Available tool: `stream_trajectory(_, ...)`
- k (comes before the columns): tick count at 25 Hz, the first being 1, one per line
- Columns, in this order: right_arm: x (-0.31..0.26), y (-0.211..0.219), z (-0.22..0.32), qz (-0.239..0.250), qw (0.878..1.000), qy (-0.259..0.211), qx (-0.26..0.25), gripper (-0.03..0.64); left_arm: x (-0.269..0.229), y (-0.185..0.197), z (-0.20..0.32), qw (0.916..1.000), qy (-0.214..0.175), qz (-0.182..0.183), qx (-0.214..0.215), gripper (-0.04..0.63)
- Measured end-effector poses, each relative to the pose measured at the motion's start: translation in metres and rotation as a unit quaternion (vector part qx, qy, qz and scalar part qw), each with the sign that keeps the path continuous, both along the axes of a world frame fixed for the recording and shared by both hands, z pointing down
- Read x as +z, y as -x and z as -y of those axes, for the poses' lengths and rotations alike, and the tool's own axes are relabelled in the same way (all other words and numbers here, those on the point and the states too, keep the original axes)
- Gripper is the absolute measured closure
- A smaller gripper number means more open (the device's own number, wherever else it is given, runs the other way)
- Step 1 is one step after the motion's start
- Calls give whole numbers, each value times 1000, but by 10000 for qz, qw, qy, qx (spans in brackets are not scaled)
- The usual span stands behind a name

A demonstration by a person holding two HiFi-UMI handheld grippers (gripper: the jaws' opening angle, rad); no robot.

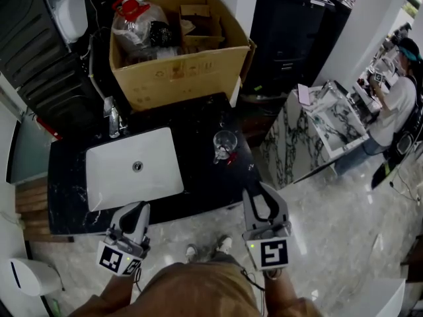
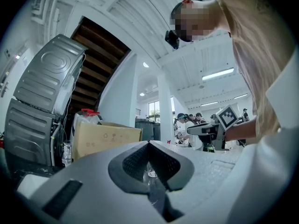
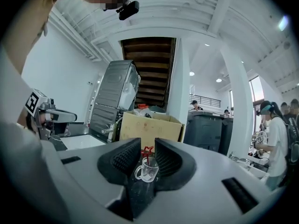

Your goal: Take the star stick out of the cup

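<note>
No legible brand anywhere: only faint, unreadable symbols on the front of the cardboard box (image 1: 178, 78), plus black-and-white square markers on each gripper's cube. On the black desk (image 1: 198, 119), right of the white sink (image 1: 152, 177) and in front of the box, a clear glass cup (image 1: 225, 144) with the red star stick (image 3: 147, 150) standing inside, star above the rim. In the head view, merely a red fleck at the cup; in the right gripper view, the star shape plain. Right gripper (image 1: 258, 191) level and short of the cup, jaws released and apart, cup and stick framed in the gap without contact. Left gripper (image 1: 140, 207) near the desk's front edge by the sink, jaws clenched tip to tip on nothing. In the gripper views alone: a grey appliance (image 3: 117, 97) and the underside of a staircase (image 3: 149, 62) behind the box. In the head view alone: the box's inside, with a plastic bottle (image 1: 135, 22) topped in red.
</note>
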State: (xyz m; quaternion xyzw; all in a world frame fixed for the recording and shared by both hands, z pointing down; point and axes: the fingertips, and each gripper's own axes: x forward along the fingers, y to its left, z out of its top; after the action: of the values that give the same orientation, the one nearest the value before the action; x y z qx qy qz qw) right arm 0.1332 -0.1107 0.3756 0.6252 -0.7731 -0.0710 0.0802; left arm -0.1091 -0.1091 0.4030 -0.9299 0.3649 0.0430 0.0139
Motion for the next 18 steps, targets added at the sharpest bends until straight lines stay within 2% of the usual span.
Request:
stream_trajectory(5,15,0,12,-584,9981,130,-130,525,-2,-3,0,10000,-7,21,-38,594)
stream_trajectory(14,49,-4,31,-876,9952,390,-168,523,-4,-4,3,9998,-22,84,-177,594)
stream_trajectory(18,59,-4,37,-856,9952,448,-183,523,-6,-3,4,9996,-28,108,-262,595)
